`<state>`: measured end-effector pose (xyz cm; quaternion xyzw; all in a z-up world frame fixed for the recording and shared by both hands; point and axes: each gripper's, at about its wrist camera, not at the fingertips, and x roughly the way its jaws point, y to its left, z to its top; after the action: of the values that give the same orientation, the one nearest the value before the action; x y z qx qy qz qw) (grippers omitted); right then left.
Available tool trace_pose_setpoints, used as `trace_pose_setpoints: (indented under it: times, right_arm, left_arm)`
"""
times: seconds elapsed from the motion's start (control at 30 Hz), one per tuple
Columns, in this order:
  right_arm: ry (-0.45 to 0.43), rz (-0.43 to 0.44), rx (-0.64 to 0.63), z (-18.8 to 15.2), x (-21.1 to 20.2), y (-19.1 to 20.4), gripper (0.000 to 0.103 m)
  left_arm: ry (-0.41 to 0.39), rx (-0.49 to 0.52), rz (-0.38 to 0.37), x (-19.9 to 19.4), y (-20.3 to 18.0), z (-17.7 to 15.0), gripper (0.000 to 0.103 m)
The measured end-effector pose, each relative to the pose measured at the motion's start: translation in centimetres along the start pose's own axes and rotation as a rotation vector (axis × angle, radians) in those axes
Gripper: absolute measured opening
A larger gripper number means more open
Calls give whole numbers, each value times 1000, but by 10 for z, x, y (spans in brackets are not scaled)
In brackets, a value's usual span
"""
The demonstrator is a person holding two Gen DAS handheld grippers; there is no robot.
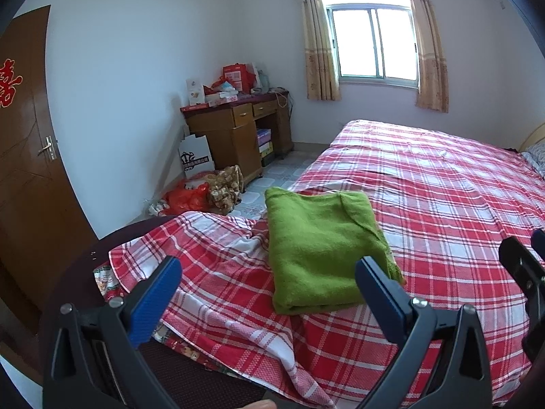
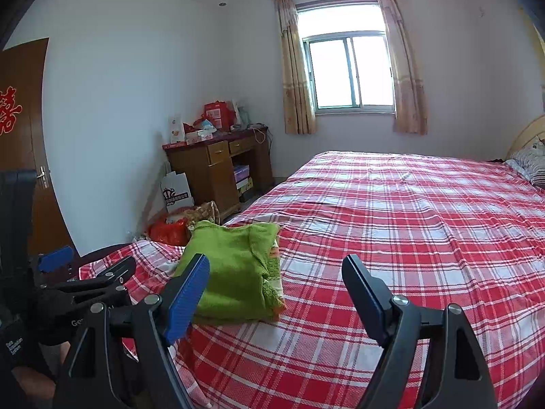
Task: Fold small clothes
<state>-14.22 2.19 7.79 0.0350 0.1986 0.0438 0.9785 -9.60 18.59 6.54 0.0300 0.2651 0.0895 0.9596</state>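
Looks finished: green garment (image 1: 320,245) folded compact on the bed (image 1: 442,204), left tongs (image 1: 269,279) and right tongs (image 2: 276,276) both gaping, empty.

Green garment (image 1: 320,245), red-wht plaid sheet (image 1: 442,204)

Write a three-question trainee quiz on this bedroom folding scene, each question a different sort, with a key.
1. True or false: the green garment lies folded on the checked bedsheet.
2. Multiple choice: the left gripper is A) shut on the garment, B) open and empty, C) out of view.
3. Fill in: the right gripper holds ____.

Key: 1 true; 2 B; 3 nothing
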Motion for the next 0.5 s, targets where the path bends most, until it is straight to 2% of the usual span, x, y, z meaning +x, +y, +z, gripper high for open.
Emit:
trace_pose_setpoints:
  times: [0.5]
  right_arm:
    - [-3,-5,14,-1,-1,-2,81]
  left_arm:
    - [-33,18,18,-4,-6,0,103]
